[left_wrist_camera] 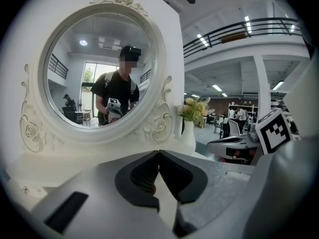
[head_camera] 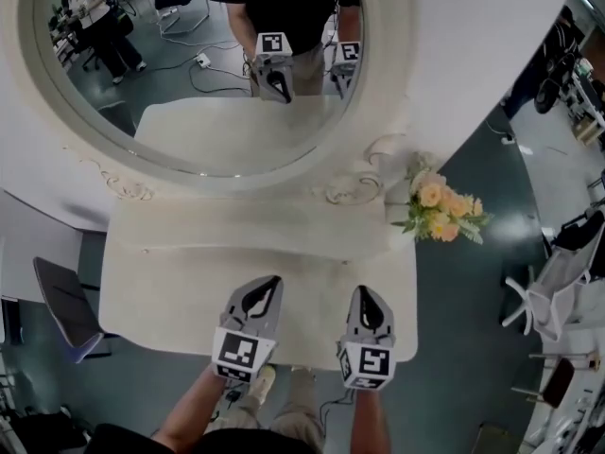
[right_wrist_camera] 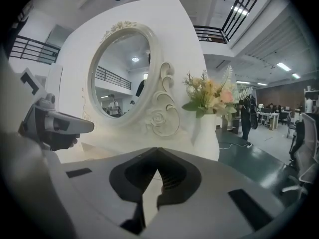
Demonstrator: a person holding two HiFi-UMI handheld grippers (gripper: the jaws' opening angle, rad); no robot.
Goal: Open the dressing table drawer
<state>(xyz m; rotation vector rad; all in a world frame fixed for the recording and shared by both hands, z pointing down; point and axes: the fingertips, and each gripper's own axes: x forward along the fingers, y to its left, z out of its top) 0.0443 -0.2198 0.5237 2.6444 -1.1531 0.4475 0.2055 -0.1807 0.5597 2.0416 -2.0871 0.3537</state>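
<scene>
The white dressing table [head_camera: 180,287] stands below me, its oval mirror [head_camera: 189,74] at the back. No drawer front shows in any view; the tabletop hides it. My left gripper [head_camera: 267,285] hovers over the table's front part, jaws shut and empty. My right gripper [head_camera: 365,294] hangs beside it to the right, also shut with nothing between its jaws. In the left gripper view the shut jaws [left_wrist_camera: 158,156] point toward the mirror [left_wrist_camera: 99,68]. The right gripper view shows its shut jaws [right_wrist_camera: 157,153] aimed at the mirror frame [right_wrist_camera: 159,108] and the vase.
A white vase of yellow and peach flowers [head_camera: 440,206] stands at the table's back right corner. A dark chair [head_camera: 66,305] sits left of the table, and a white chair [head_camera: 558,287] stands to the right. The mirror reflects a person holding both grippers.
</scene>
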